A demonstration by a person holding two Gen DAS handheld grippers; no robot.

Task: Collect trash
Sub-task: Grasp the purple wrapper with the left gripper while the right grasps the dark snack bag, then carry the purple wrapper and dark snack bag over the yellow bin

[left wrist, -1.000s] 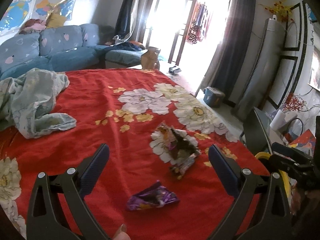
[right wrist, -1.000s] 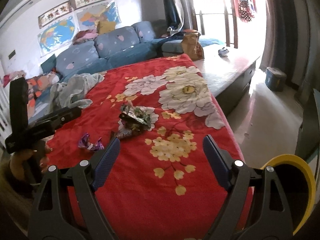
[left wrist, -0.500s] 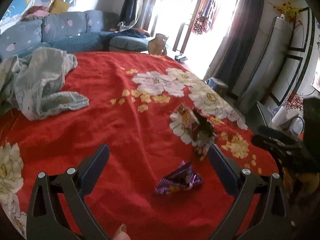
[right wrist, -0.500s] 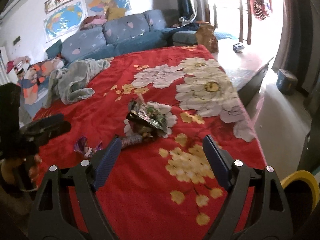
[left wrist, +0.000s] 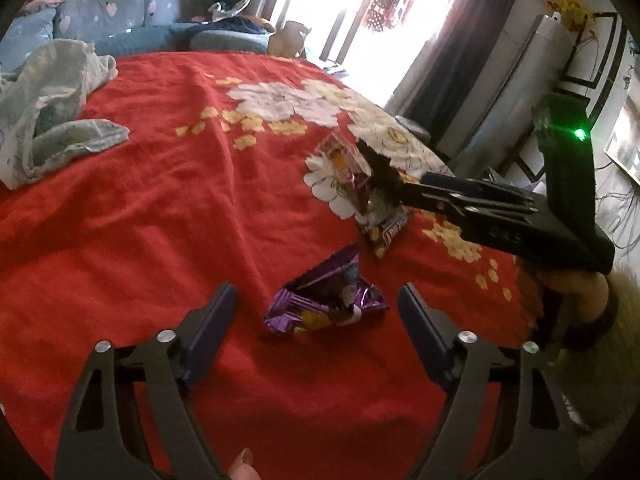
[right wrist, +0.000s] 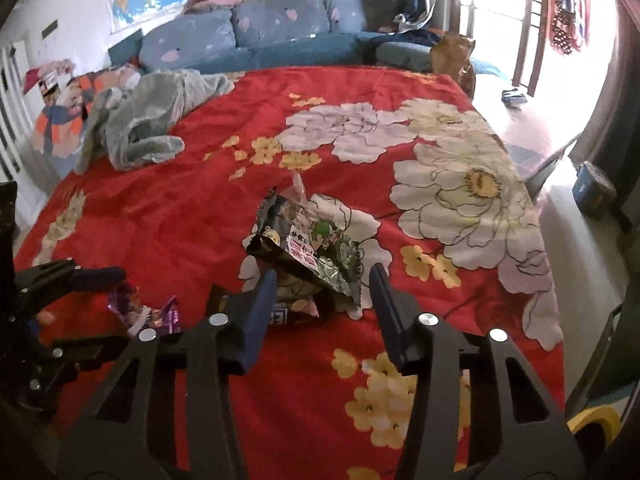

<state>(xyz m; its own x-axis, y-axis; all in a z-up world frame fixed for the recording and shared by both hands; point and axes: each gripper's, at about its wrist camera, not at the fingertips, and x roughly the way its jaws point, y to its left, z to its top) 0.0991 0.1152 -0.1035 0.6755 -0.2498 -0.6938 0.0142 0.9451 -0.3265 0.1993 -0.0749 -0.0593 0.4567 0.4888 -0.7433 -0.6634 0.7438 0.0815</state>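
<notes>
Left tongs (left wrist: 316,320) have just been closing but jaws are still apart, straddling the purple wrapper (left wrist: 326,302) lying flat on the red floral bedspread (left wrist: 160,220), pads not on it. Right tongs (right wrist: 322,298) have just been closing too, now fairly narrow around the lower edge of the black-green snack bag (right wrist: 308,248); can't tell if pads touch it, and the bag, its contents not visible, sits on a small brown bar wrapper (right wrist: 294,308). Grey-green cloth (right wrist: 152,120) bunched well apart, near the blue sofa (right wrist: 272,36).
</notes>
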